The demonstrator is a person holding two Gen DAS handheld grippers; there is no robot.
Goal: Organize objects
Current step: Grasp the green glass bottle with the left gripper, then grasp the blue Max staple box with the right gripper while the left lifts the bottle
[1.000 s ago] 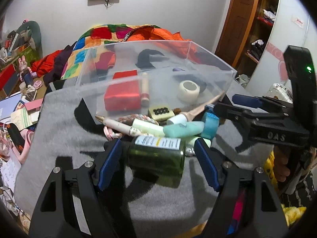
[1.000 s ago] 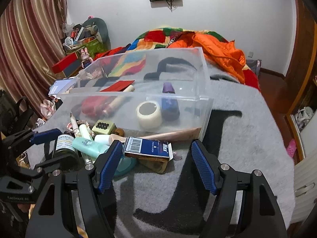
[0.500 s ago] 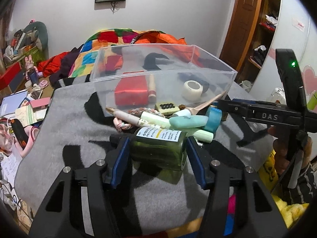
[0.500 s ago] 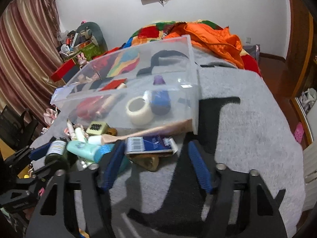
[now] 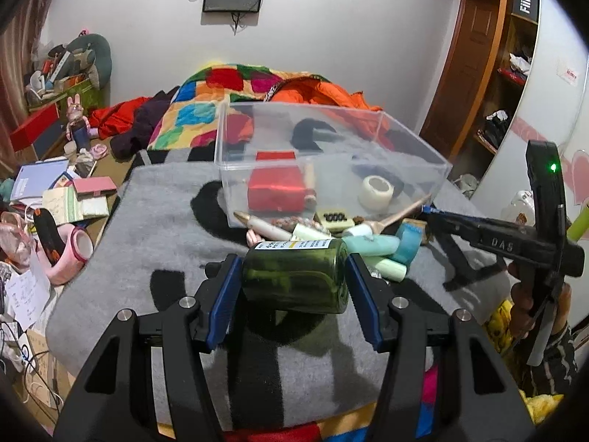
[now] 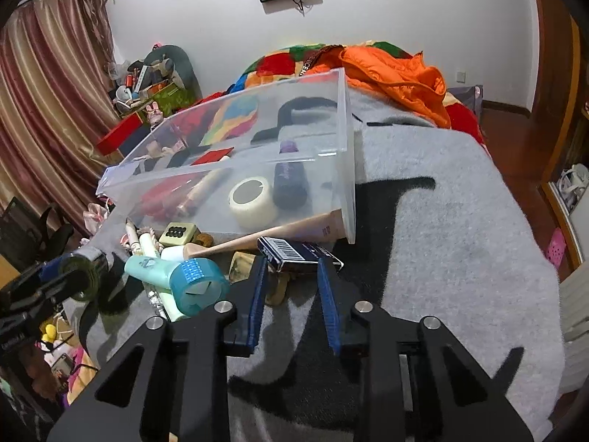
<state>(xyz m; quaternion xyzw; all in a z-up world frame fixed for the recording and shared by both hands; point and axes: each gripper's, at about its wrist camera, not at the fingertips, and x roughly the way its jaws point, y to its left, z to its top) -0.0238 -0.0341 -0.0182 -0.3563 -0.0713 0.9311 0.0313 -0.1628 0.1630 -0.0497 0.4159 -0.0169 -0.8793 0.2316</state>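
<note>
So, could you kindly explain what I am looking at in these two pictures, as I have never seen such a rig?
A person holds a two-finger gripper in each hand, and each carries a camera looking along its fingers. The left gripper clamps a green bottle. The right gripper is closing around a dark blue box. Both work over a grey blanket where small toiletries lie heaped before a clear plastic bin holding a tape roll and a red box.
</note>
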